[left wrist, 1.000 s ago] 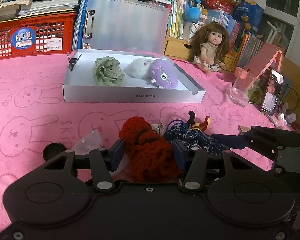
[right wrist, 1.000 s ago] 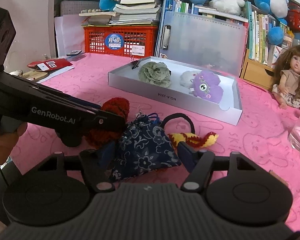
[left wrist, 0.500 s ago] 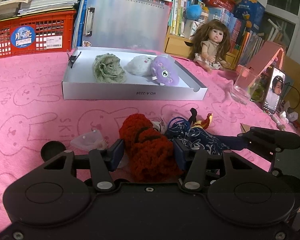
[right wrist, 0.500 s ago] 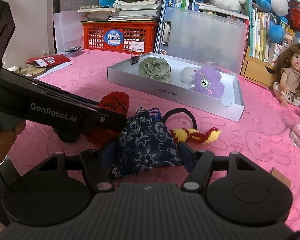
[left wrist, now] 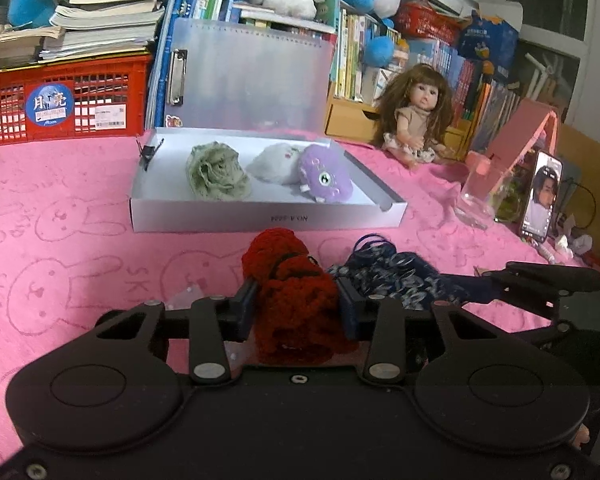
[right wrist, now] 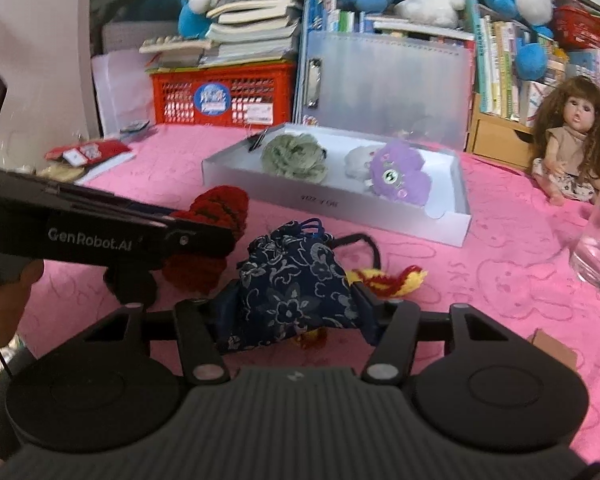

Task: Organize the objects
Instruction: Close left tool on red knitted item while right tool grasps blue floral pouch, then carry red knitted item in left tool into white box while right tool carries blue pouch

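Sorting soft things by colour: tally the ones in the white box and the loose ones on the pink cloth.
Green, in the white box: 1
White: 1
Purple: 1
Red, in left gripper: 1
Navy floral pouch, in right gripper: 1
Yellow-red: 1
Total: 6

The left gripper [left wrist: 298,308] is closing its jaws on a red crocheted piece [left wrist: 292,280], whose yarn bulges between both blue pads. Just right of it lies a dark blue floral drawstring pouch [left wrist: 392,276], with the right gripper [left wrist: 540,284] reaching in from the right. Farther off on the pink bunny-print counter [left wrist: 60,248] stands a shallow white box [left wrist: 268,216] holding a green crocheted flower [left wrist: 216,172], a white plush [left wrist: 276,164] and a purple plush [left wrist: 326,174]. A doll [left wrist: 416,120] sits far right.
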### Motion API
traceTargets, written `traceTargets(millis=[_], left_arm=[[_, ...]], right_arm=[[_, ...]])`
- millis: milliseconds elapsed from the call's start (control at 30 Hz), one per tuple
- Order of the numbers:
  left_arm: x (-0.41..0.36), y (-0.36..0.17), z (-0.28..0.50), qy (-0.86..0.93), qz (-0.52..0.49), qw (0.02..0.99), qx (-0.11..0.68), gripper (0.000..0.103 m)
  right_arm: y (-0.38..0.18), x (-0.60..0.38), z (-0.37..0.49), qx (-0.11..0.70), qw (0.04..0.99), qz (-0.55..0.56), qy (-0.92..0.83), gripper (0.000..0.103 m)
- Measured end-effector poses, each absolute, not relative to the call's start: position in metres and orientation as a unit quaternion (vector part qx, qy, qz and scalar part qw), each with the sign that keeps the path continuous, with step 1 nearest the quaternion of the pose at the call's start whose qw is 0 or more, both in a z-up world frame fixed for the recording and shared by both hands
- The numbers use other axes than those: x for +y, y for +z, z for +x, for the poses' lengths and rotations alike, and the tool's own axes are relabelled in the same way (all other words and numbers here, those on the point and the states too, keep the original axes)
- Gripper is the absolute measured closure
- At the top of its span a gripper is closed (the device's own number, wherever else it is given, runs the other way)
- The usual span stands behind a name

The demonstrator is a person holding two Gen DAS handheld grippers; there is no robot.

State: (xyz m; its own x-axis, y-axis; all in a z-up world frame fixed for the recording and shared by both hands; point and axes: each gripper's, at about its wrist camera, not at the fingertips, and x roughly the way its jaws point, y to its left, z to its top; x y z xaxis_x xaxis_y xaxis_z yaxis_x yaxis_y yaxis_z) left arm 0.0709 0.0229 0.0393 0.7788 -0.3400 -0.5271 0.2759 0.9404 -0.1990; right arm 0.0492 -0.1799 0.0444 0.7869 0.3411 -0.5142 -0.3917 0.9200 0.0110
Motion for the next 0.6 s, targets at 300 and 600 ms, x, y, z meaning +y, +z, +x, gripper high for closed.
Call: traceTargets(millis=[300, 600], left_arm=[[0.027, 0.051, 0.069, -0.158, -0.056, 0.948, 0.270, 0.064], [0.032, 0.063, 0.078, -0.148, -0.057, 0.952, 0.261, 0.064]], right_arm=[[0.060, -0.191, 0.051, 0.241, 0.955, -0.028, 0.173, 0.042], [0.078, -0.209, 0.061, 0.222, 0.963, 0.000, 0.150, 0.042]])
